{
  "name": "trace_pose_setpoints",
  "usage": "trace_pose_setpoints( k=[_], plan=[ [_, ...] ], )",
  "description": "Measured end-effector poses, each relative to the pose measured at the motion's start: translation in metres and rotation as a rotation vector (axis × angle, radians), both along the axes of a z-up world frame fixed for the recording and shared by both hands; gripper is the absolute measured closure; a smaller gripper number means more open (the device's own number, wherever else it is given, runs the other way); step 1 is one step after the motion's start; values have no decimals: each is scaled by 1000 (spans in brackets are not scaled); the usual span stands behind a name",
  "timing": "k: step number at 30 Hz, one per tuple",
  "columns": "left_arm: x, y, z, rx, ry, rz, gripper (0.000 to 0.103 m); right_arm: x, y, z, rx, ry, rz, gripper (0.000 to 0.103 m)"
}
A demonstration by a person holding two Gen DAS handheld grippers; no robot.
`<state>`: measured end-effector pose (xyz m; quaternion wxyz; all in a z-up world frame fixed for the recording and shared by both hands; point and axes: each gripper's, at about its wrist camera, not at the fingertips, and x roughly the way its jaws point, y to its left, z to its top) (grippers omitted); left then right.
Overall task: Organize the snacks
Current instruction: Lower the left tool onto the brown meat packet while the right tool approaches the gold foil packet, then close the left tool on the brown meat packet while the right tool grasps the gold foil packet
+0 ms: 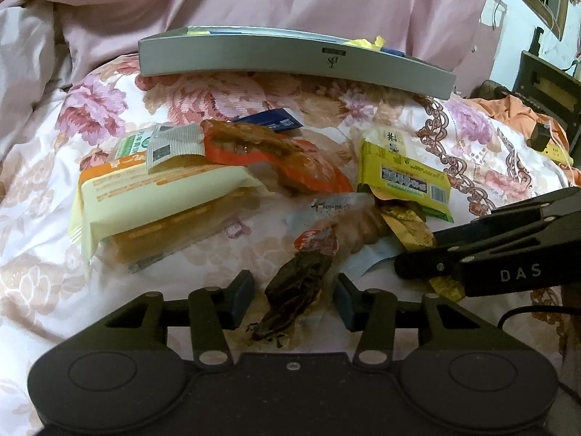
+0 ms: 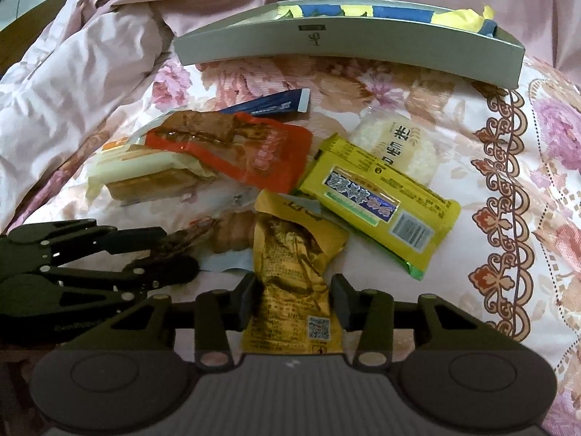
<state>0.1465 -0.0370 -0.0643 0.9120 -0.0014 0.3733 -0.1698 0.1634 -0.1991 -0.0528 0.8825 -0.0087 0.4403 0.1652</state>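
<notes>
Bedding fills both views: a flowered quilt (image 1: 363, 116) on a bed, with a long grey box (image 2: 348, 47) lying across its far side and a few packets already inside. Between me and that box sits the loose pile of snacks, so I judge most of the sorting is yet to do.

Largest is the pale cream packet (image 1: 159, 196) on the left of the pile, with an orange pouch (image 2: 254, 149) lapped over it. To the right lies a yellow packet (image 2: 377, 203), flat and fairly firm by the look of it, resting partly on a white rice cracker (image 2: 395, 145).

My right hand-held gripper (image 2: 294, 298) has its pads at both sides of a gold foil pouch (image 2: 294, 265); I take it as gripping, though the foil looks crinkly and slick, so I would hold it mid-body, not by the seam.

My left hand-held gripper (image 1: 294, 298) has a small dark snack in a clear wrapper (image 1: 294, 290) between its fingers. The right pad seems to meet it, but the left pad stands just clear of it. It looks soft, light and squashable; I would pinch gently across the middle.
</notes>
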Motion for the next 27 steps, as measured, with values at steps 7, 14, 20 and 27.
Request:
trace_pose_setpoints(
  k=[7,14,20,27],
  plan=[
    [-3,-2,1,21,-24,14,59,-1,1,0,11,-12,22,59],
    [-11,-4,3,-4,-41,18,61,-5,4,3,14,-36,55,71],
    [-18,-8,5,-8,-62,25,61,-4,3,4,20,-42,44,78],
    [-21,-2,8,-121,-54,43,61,-9,2,8,37,-83,35,85]
  ],
)
